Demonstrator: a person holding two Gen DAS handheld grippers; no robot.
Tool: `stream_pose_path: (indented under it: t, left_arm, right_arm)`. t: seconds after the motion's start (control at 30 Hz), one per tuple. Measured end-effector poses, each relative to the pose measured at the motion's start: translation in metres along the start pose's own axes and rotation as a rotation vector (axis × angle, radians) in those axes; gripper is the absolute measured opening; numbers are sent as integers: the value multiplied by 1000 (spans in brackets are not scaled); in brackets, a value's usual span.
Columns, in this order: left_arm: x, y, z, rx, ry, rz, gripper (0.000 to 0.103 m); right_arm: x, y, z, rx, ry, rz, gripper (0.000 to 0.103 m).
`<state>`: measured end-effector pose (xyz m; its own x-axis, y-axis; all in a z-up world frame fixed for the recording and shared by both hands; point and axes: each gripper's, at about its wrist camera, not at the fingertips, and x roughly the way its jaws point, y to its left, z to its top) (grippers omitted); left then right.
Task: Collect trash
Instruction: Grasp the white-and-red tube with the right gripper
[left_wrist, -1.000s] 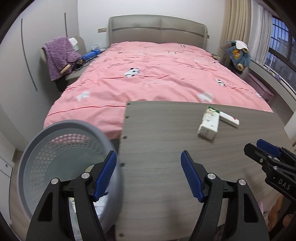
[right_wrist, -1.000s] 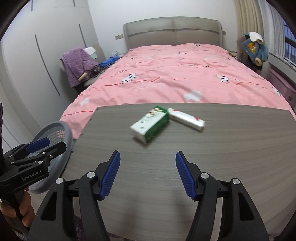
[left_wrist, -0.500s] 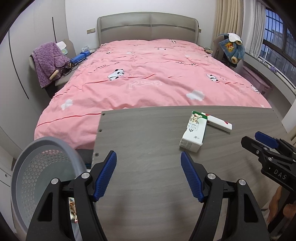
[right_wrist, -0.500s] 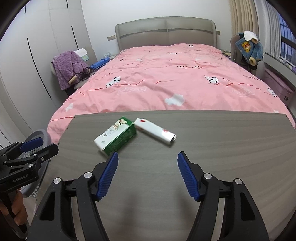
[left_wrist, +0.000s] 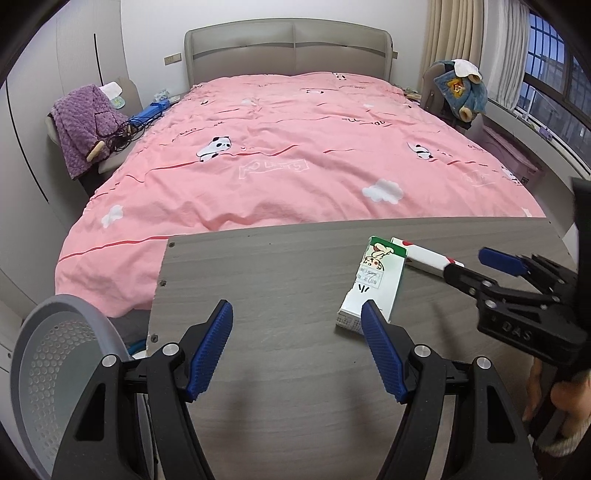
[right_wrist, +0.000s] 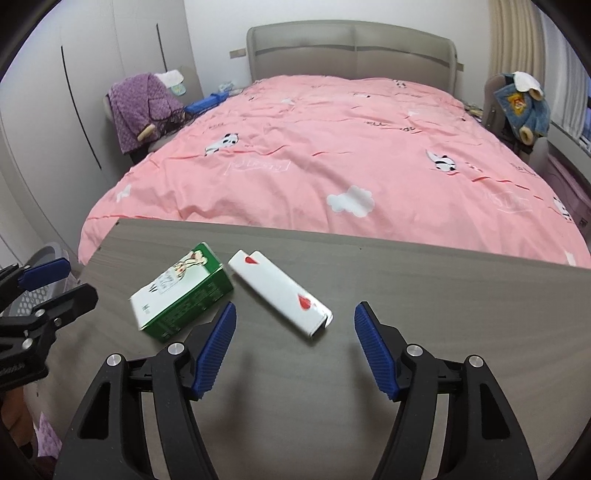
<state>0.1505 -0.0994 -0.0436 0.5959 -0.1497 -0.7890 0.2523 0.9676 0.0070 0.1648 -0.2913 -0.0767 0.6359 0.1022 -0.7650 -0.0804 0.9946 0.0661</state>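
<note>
We see two flat cardboard boxes lying on a grey wood-grain board (right_wrist: 424, 295) at the foot of a bed with a pink quilt (right_wrist: 332, 147): a green and white carton (right_wrist: 181, 291) and, touching its far corner, a slim white box (right_wrist: 280, 293) with red marks. Our right gripper (right_wrist: 293, 341) stands wide with nothing between its ribbed blue pads, the white box's near end just ahead of them. Our left gripper (left_wrist: 295, 349) is wide too and empty, its right pad overlapping the carton's near corner. Only the left view shows the grey perforated plastic basket (left_wrist: 55, 354) beside the board's left edge clearly; there the right gripper's black frame hides part of the white box.
</note>
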Motion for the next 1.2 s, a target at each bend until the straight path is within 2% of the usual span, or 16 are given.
stream_pose_path:
  t: [0.23,0.5,0.6,0.67,0.8,0.87,1.2]
  left_arm:
    - [2,-3,3,15,-5,9,69]
    - [3,-5,5,15,-9,1,69]
    - [5,-6,7,12,-5,-5,69]
    - [6,-8,8,14,-3,-13,69]
    - [6,-13,8,31,-2,-32,69]
    - [7,-17,8,41,-3,-41,69]
    - [26,-37,8,99,52,-87,69]
  right_arm:
    - [24,8,11,-83,51,-9,65]
    - [36,12,16,-122,77,-8,55]
    - [36,15,14,-134,78,0,45]
    - [35,16,13,-135,76,2,33]
    - [31,11,10,-102,67,20,25]
    - [28,7,9,-77,64,26,17]
    - [-4,-11,-6,62,9,58,17]
